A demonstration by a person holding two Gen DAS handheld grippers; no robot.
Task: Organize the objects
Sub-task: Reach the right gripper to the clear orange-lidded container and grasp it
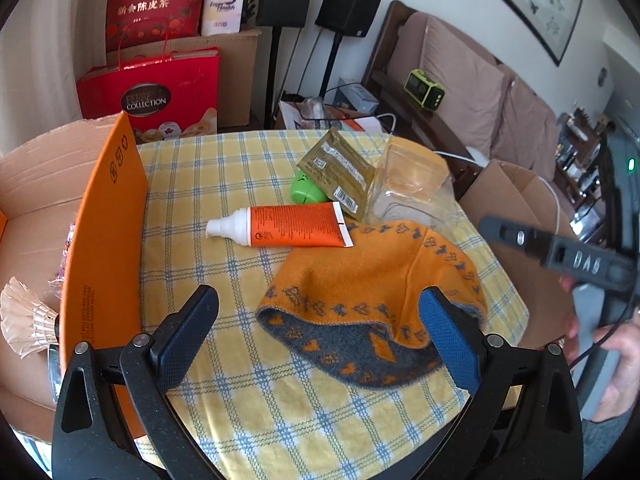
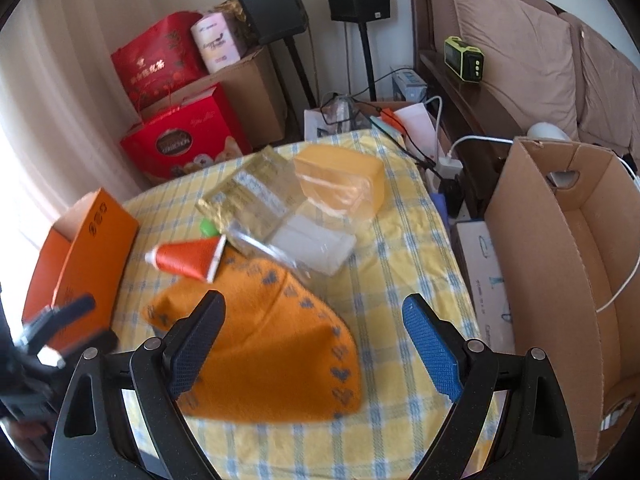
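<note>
While both tools hover above the checked tablecloth (image 1: 224, 184), nothing is held: the left gripper (image 1: 316, 336) stands spread wide over the near edge of the cloth, and the right gripper (image 2: 316, 344) is equally wide, empty, above the same patch.

Largest is the orange box (image 1: 100, 240), standing at the left edge of the table with its flap up and a shuttlecock (image 1: 28, 324) already inside; a plain cardboard box (image 2: 560, 260) stands off the right side.

Next comes the orange knit hat (image 1: 360, 280), lying flat nearest both tools. It looks soft and light, likely to sag and fold, so a pinch on the thick grey-banded brim seems the surest hold.

Beyond it, the clear plastic bag (image 2: 320, 216) with a yellow block looks slippery and crinkly; gather a fold.

Just beside the hat lies the orange tube (image 1: 296, 226), firm yet squeezable: grip across its body.

Propped against the bag is the gold sachet (image 1: 340, 172), thin and flat; take an edge.

Smallest is the green object (image 1: 304, 192), half hidden beneath the sachet.
</note>
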